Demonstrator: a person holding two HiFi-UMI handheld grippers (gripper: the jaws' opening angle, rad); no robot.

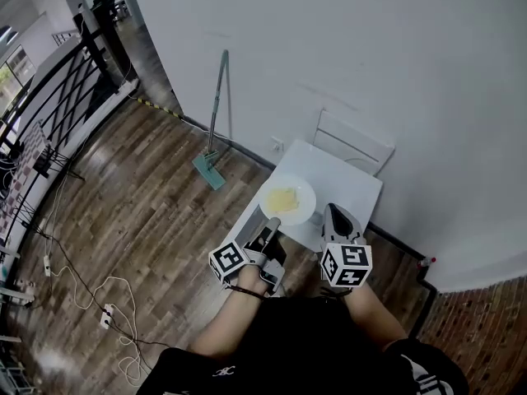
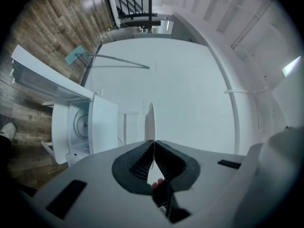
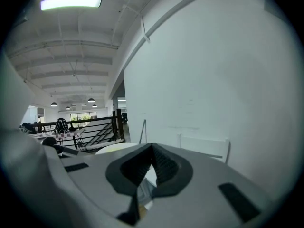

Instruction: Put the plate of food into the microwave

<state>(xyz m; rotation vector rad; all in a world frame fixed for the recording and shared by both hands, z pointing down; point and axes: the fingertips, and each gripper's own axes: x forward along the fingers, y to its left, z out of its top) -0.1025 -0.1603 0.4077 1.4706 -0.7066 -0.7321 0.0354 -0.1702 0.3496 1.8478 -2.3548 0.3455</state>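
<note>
White round plate (image 1: pixel 305 205), yellow food (image 1: pixel 282 198) heaped on it, riding level; left tool (image 1: pixel 272 223) pinches its near rim, right tool (image 1: pixel 333 211) closed.

L grip (image 1: pixel 272 224): jaws clamped on plate (image 1: pixel 288 198) near rim, pts fwd | R grip (image 1: pixel 333 215): jaws together, empty, just R of plate | forearms (image 1: pixel 235 323) out fwd, behind plate.
</note>
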